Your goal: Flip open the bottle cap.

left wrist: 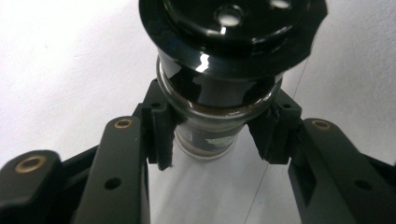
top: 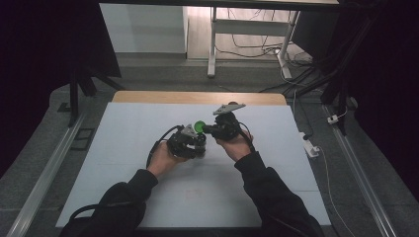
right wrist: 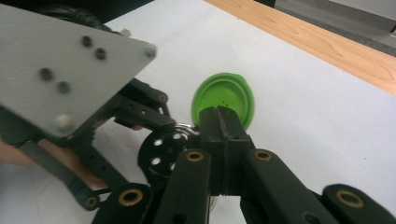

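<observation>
On the small glass jar (left wrist: 208, 140) we see a dark label with pale marks, but the writing is too blurred for us to read. We find no other readable brand or text.

We hold the jar between the two black pads of the left gripper (left wrist: 212, 135), which pinch its glass body just under the wide black cap (left wrist: 231, 35). This cap has small round holes on its top. In the right gripper view the same holed cap (right wrist: 163, 154) sits just beside the right gripper (right wrist: 223, 123), whose jaws are pressed together on the edge of a round green lid (right wrist: 224, 95). The green lid stands up from the cap, tilted, and its inner face with some small dots looks toward the camera.

The work surface is a pale white sheet (top: 148, 197) that covers a wooden table (top: 197, 97); the bare wood shows as a strip at the far edge. Beyond it we see a grey floor, a white stand with loose cables (top: 257, 49) and dark curtains at both sides.

From the high view, our two forearms in dark sleeves come up from the bottom and meet near the middle of the sheet. The left gripper (top: 190, 140) and the right gripper (top: 217, 129) are close together, with the green lid (top: 199, 126) between them. A grey three-cornered plate (top: 229, 108) sits on top of the right gripper.
</observation>
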Available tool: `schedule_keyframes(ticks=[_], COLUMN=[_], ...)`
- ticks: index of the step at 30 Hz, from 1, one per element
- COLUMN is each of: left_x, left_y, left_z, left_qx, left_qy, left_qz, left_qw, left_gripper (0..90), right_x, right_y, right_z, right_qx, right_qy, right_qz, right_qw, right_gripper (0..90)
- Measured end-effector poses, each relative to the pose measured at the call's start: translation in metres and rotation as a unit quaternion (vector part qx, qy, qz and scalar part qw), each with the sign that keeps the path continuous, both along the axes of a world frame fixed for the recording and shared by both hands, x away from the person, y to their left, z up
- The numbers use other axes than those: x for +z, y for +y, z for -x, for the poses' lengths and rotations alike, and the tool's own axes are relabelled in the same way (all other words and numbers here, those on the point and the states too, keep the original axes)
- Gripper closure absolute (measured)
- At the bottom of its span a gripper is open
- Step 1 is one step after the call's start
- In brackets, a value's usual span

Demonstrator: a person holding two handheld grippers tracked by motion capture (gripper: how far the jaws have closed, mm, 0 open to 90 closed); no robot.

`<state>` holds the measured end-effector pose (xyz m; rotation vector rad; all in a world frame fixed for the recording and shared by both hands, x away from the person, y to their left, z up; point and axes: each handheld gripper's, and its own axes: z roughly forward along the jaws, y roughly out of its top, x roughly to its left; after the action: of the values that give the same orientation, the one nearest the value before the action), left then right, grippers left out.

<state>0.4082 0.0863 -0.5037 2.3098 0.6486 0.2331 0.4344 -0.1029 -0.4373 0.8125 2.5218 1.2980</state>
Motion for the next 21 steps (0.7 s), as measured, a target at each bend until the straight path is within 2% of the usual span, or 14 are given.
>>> schedule_keyframes(ticks=[4, 13, 21], left_x=[-0.0001, 0.0002, 0.0025], left_y=[0.0000, -0.0002, -0.0016], left_z=[0.0001, 0.0000, -0.0007], left_qx=[0.001, 0.002, 0.004], left_qy=[0.000, 0.001, -0.003], left_qz=[0.001, 0.000, -0.013], left_qw=[1.0000, 1.0000, 0.9999], left_gripper=[54.1, 53.9, 50.5], right_x=[-0.0017, -0.0002, 0.0032], right_y=[0.0002, 0.0011, -0.0007], right_z=[-0.0034, -0.0026, 0.0004], right_qx=[-0.003, -0.001, 0.007], right_qy=[0.008, 0.002, 0.003], right_qz=[-0.006, 0.002, -0.006], right_qw=[0.9999, 1.0000, 0.9999], right_gripper=[89.7, 89.6, 89.3])
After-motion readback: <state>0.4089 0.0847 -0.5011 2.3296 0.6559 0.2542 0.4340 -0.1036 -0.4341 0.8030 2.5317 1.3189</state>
